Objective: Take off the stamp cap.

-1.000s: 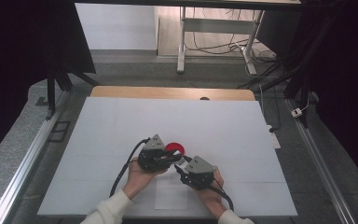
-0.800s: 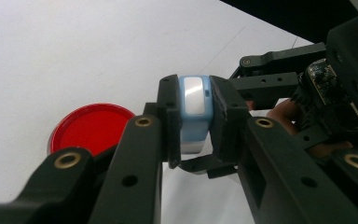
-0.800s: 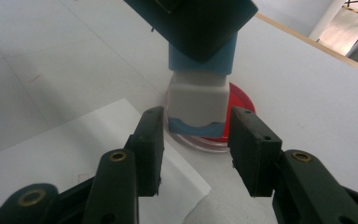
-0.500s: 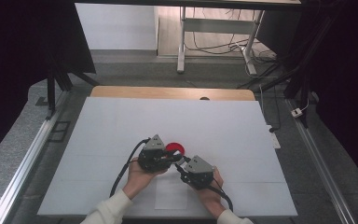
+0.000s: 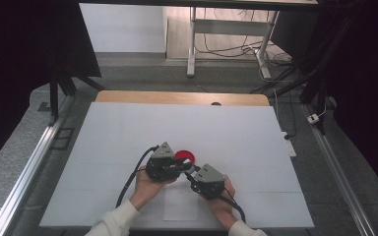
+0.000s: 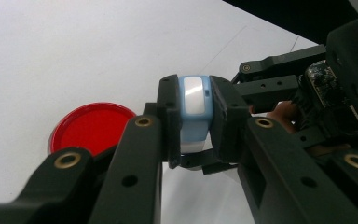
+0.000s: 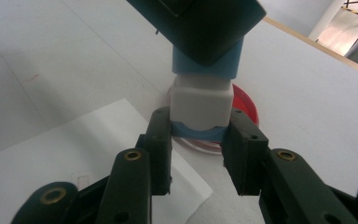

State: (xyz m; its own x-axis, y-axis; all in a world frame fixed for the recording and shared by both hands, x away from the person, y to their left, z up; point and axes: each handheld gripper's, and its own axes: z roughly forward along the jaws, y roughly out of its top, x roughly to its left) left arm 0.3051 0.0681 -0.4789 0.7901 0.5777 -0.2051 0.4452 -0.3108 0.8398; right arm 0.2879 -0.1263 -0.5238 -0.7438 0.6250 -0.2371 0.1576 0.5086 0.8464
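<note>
Right tongs (image 7: 199, 140) just closed on blue-white case (image 7: 200, 105), left tongs (image 6: 193, 119) gripping it

A white-topped desk (image 5: 128, 128) with a wooden far edge stands on grey carpet floor (image 5: 19, 162); black curtains (image 5: 24, 44) flank a metal-legged table (image 5: 226, 29) over tangled cables (image 5: 275, 64).

Blue-white block (image 6: 195, 109): lower end hidden behind left gripper (image 6: 193, 123) pads in left gripper view. Upper end covered by dark gripper body in right gripper view; bottom edge sunk between right gripper (image 7: 200, 140) pads. Red dish (image 5: 185, 157) half hidden under grippers in high view. Block too small to tell there.
</note>
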